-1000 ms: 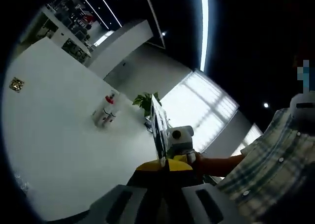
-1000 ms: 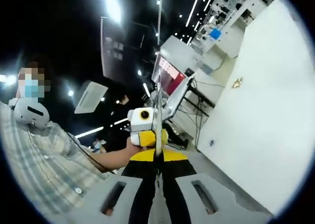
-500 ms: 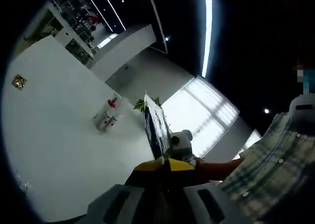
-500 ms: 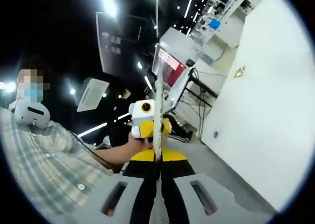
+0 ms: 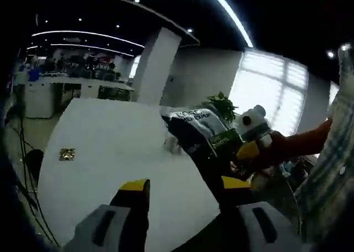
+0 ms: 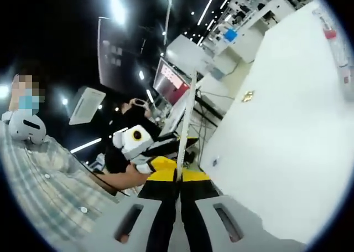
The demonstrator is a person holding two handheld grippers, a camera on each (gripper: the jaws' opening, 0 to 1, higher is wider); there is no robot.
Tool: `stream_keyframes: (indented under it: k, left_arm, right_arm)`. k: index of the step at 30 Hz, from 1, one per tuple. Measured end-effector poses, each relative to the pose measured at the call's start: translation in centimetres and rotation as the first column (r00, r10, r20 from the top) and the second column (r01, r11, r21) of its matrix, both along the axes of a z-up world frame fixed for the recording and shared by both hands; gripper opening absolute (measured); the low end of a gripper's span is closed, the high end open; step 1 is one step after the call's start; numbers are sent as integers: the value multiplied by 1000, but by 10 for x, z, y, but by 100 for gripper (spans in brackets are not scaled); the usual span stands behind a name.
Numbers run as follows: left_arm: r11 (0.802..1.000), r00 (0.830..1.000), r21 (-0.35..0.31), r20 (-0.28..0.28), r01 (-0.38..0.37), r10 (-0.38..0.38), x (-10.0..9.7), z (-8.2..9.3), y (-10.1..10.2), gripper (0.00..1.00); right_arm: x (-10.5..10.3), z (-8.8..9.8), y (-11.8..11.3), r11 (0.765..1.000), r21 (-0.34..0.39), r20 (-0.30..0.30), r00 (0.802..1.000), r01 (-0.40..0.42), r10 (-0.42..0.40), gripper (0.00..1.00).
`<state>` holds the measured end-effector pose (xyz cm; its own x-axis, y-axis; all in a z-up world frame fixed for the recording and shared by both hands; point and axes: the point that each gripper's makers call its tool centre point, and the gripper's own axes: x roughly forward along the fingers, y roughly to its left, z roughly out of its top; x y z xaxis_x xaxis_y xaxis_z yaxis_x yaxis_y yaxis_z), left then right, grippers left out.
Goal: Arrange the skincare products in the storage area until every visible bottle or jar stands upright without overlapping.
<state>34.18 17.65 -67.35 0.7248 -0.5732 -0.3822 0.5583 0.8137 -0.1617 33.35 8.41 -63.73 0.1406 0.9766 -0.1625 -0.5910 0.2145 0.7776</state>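
The person is holding a flat dark sachet (image 5: 200, 131) up in the air above the white desk (image 5: 110, 152), well clear of its surface, probably so it can be carried across to where the other skincare products are waiting. In the right gripper view the same sachet (image 6: 185, 119) is showing edge-on as a thin pale sliver rising straight from between the fingers, which suggests the right gripper (image 6: 178, 177) is doing the carrying.

The right gripper's fingers are pressing together on the sachet's lower edge, with no gap visible on either side of it. The left gripper (image 5: 185, 188) is standing with its fingers wide apart; the yellow-tipped left finger (image 5: 134, 192) is touching nothing, and the sachet is crossing in front of the other finger, so I cannot tell whether that one is in contact with it. It looks like the left gripper is letting go of the sachet or standing ready to take it.

Far across the desk, some small bottles (image 6: 336, 48) with a red cap are sitting near the edge of the right gripper view; they are too blurred to judge whether they are upright. A small gold-coloured tag (image 5: 67, 154) is lying flat on the desk, well apart from everything else.
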Motion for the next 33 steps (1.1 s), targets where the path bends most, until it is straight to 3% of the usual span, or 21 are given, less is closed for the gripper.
stream_keyframes:
  k: [2,3,4,5,8,11,15,20,25,31,33]
  left_arm:
    - [998,1000,61,6,16,-16,-5,-9,-4,57]
    - [989,998,146,45,36,-43,-7,-12,-6,54]
    - [980,994,189,73,64,-79,-9,-13,-10,51]
    - [970,987,218,96,107,-131,-13,-15,-18,49]
    - [945,978,288,93,153,-186,-19,-23,-24,43]
    - [954,990,272,26,129,-141,-16,-32,-14,37]
    - [955,994,280,18,99,-108,-11,-36,-5,36]
    - [936,994,335,-15,111,-112,-13,-47,-2,30]
    - [932,995,347,-26,104,-101,-13,-49,2,28]
    - [935,993,334,-44,116,-108,-15,-51,-1,28]
    - [932,993,344,-52,117,-105,-15,-53,0,28]
  right_arm:
    - [12,-5,-3,999,-22,1,1000,26,-26,0]
    - [16,-7,-4,999,-33,-3,999,35,-35,0]
    - [22,-9,-4,998,-42,-8,999,42,-43,0]
    - [26,-11,-4,998,-49,-13,999,45,-46,0]
    - [41,-17,-2,996,-67,-29,997,63,-65,0]
    - [61,-26,1,992,-89,-60,994,91,-97,0]
    - [82,-38,6,987,-106,-108,986,117,-129,0]
    - [112,-58,4,977,-149,-169,970,153,-178,0]
    - [135,-75,-2,961,-227,-175,965,156,-197,0]
    - [159,-100,-19,921,-359,-176,958,151,-225,0]
    - [168,-111,-26,892,-428,-160,959,147,-234,0]
